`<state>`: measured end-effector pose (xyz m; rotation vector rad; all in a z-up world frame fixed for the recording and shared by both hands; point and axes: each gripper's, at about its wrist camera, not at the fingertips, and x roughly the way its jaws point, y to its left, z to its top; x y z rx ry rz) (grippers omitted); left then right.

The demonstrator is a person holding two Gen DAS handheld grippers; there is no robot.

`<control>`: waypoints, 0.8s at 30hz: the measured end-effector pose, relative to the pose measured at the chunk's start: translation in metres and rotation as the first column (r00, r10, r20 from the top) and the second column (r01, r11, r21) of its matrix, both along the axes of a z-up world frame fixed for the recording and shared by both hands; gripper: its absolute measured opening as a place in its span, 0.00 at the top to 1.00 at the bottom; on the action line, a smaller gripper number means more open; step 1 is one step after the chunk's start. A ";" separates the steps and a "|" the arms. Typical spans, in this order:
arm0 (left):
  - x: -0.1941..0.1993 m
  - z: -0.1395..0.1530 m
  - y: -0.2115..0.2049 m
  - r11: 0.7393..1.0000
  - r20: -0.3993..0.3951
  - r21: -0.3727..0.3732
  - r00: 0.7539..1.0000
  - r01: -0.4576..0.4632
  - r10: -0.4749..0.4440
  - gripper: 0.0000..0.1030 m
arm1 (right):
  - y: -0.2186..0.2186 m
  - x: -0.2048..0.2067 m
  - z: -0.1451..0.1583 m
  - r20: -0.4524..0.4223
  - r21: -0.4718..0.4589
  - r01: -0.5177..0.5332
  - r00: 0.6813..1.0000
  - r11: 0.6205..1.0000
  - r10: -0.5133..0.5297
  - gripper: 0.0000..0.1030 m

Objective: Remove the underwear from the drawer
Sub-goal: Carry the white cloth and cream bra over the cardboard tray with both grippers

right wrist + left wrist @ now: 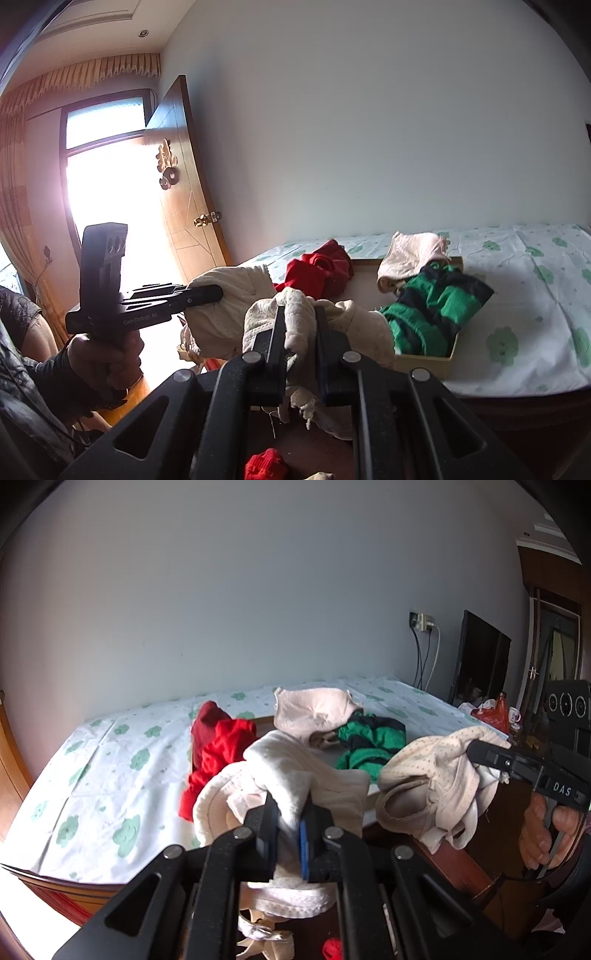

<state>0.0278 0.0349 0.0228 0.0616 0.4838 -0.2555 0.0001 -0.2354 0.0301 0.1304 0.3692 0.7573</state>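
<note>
My left gripper (291,803) is shut on a white padded undergarment (306,771), which bunches over its fingers and hangs below them. In the right wrist view the same gripper (218,292) bites into that cream bundle (229,314). A beige dotted bra (436,775) hangs from my right gripper (474,748) at the right. Up close, the right gripper (300,313) is shut on the beige cloth (354,325). I cannot tell whether the two pieces are joined. Low down, the dark drawer (314,454) still holds a red item (266,464).
A shallow cardboard box (424,363) on the flower-print bed (524,295) holds red (317,271), pink (410,254) and green-and-black garments (436,310). A wooden door (184,192) stands open at left. A dark screen (480,657) leans on the wall.
</note>
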 end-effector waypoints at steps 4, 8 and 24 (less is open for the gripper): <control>0.007 0.008 0.002 1.000 0.011 0.002 1.000 -0.002 0.002 0.95 | -0.004 0.010 0.007 -0.001 0.013 0.013 1.000 1.000 -0.013 0.87; 0.015 0.013 0.004 1.000 0.015 0.001 1.000 -0.005 0.005 0.95 | -0.008 0.020 0.011 -0.006 0.029 0.028 1.000 0.999 -0.028 0.87; 0.068 0.051 0.012 1.000 0.036 -0.007 0.999 -0.018 0.018 0.95 | -0.006 0.075 0.044 -0.015 0.006 0.075 0.997 0.997 -0.075 0.87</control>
